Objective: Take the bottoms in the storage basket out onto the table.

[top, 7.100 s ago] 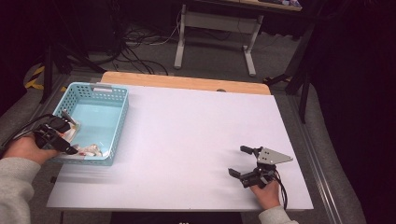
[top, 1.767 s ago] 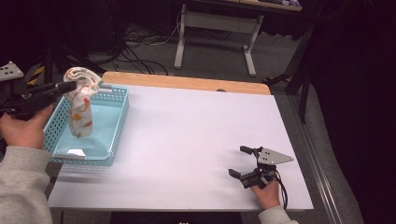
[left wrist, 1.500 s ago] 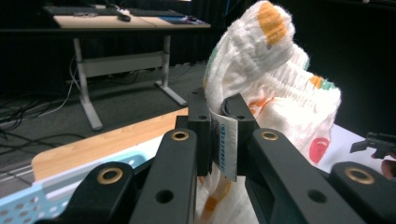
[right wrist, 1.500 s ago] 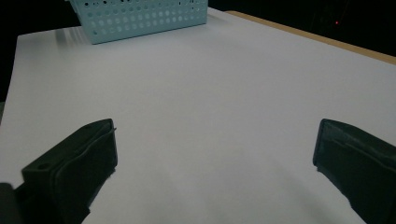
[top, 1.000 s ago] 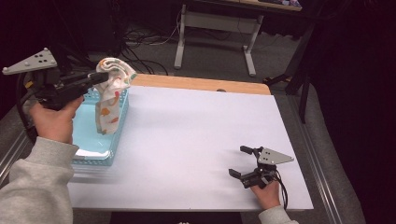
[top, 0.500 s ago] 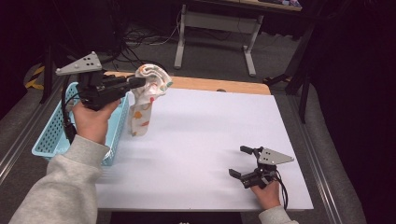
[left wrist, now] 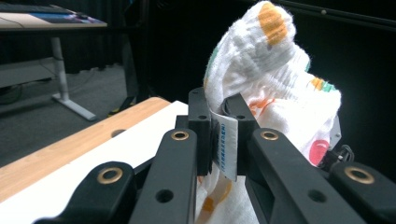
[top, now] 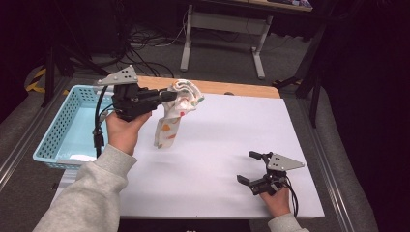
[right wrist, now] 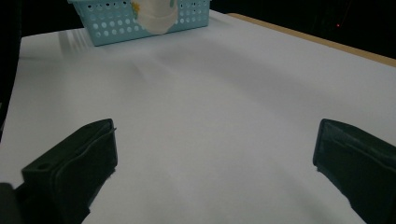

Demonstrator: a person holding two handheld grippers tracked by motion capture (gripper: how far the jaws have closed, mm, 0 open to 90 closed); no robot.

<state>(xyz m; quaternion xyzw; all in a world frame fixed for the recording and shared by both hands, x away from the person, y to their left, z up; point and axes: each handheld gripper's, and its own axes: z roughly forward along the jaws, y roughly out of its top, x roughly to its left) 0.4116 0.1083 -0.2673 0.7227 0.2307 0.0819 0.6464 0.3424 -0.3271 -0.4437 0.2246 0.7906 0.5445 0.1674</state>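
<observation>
1. Much of your left gripper is cut off from clear reading: in the high view its jaw tips vanish into the cloth, and in the left gripper view the cloth's lower end runs out of frame beneath the jaws.
2. Your left gripper is pinched tight on the cloth's gathered top edge, the sewn-in label caught between the jaws.
3. The cloth hangs in the air just right of the basket, over the white table sheet; whether its lower tip touches the sheet you cannot tell.
4. The label carries small blue print, too fine to read.
5. The cloth is white with orange, green and red spots.
6. Something pale lies in the basket's near corner, too blurred to make out.
7. Your right gripper rests on the sheet well apart from the basket, at the opposite near corner, jaws spread wide with nothing between them.
8. Beyond the basket, a strip of bare wooden table edge shows; past it lie floor cables and a desk's legs.
</observation>
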